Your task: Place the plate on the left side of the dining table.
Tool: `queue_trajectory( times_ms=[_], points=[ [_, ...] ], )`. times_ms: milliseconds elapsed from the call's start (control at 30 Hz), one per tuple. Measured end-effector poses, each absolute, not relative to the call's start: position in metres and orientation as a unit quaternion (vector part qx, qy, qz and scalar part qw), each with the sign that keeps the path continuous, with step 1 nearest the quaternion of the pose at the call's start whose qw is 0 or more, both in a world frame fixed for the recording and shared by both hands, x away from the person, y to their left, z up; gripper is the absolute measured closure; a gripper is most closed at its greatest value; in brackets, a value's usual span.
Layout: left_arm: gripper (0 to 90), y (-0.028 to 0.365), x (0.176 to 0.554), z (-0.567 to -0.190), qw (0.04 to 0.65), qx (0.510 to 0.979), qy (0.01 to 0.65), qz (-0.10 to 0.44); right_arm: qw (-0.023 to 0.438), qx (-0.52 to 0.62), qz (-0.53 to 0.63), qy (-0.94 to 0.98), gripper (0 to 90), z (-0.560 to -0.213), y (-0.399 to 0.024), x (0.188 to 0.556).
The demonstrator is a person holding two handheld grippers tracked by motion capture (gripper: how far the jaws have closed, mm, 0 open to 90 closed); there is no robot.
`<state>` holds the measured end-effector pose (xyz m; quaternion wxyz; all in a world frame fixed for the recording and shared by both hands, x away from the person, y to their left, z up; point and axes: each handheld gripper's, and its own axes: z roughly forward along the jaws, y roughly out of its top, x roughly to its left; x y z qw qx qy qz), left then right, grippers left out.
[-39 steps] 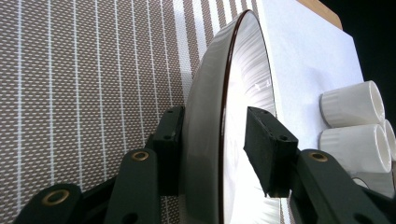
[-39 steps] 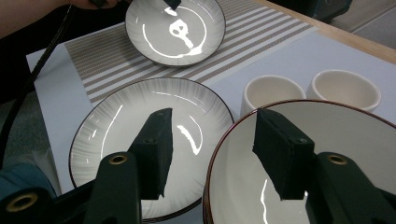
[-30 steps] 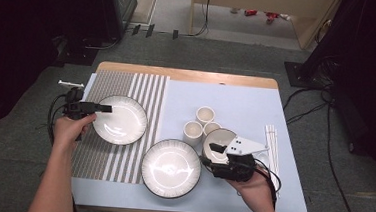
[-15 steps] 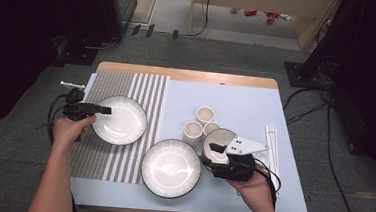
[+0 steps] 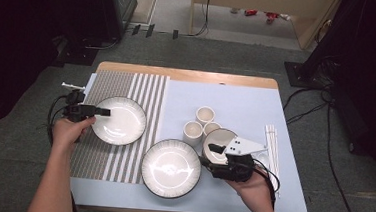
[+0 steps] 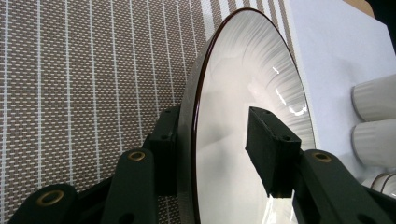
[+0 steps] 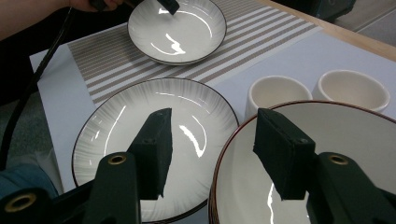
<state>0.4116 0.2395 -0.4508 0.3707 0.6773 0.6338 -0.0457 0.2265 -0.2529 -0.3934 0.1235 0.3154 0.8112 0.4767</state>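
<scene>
- The left gripper point(image 5: 100, 111) straddles the near rim of the white plate point(image 5: 120, 120) on the striped mat point(image 5: 127, 84): in the left gripper view one of its fingers point(image 6: 273, 154) is over the plate's point(image 6: 243, 116) inner face and the other sits under the rim against the mat point(image 6: 84, 70).
- These fingers have just been closing; a gap still shows between the upper finger and the plate, so no firm pinch yet.
- The right gripper point(image 5: 212, 155) has its fingers spread across the rim of a dark-rimmed bowl point(image 5: 217, 140); in the right gripper view the rim point(image 7: 261, 121) lies between them, neither visibly pressing.
- Left of those fingers lies a second plate point(image 7: 154, 140); beyond them stand small cups point(image 7: 275, 91).
- The blue surface point(image 5: 236, 102) also carries chopsticks point(image 5: 272, 142), right of the right fingers.
</scene>
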Motion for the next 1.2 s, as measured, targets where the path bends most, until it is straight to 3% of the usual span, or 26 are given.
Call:
queue_trajectory(
  times_ms=[1200],
  points=[
    [56.1,0.243,0.415,-0.466,0.341,0.685,0.642,-0.048,0.127,0.317,0.476,0.810,46.9,-0.393,-0.256,0.227]
  ],
)
